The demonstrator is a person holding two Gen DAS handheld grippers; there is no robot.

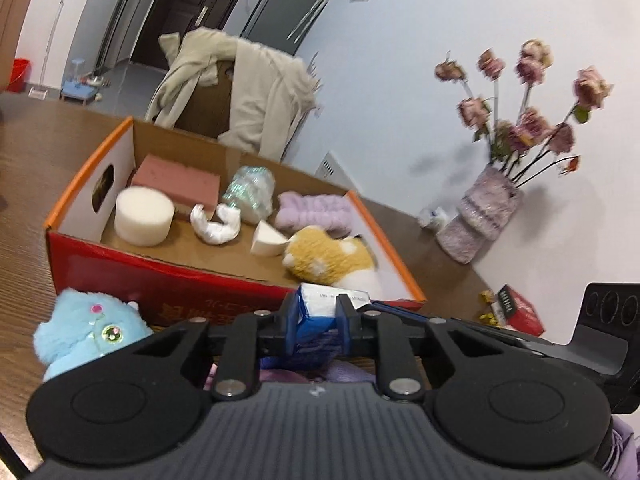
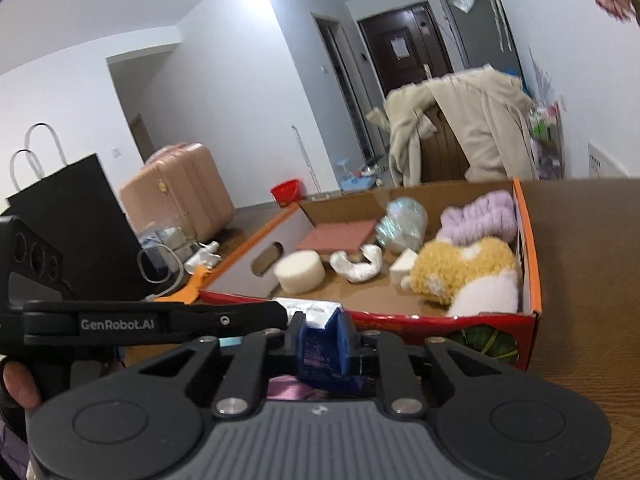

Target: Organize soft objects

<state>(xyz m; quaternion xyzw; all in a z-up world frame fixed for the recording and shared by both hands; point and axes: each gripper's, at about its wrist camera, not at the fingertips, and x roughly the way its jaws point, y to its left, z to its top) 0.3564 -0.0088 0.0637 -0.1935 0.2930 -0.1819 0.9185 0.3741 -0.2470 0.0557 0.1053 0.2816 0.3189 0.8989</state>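
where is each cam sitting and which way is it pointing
Left wrist: rides on the left tool, looking forward over the cardboard box toward the vase of dried roses; its fingers clamp a blue tissue pack, and the other tool's body shows at far right.
Right wrist: rides on the right tool, facing the box and the room's dark door; its fingers clamp the pack, with the left tool and a hand at left.
Shared: box, white round sponge, yellow plush, coat-draped chair.
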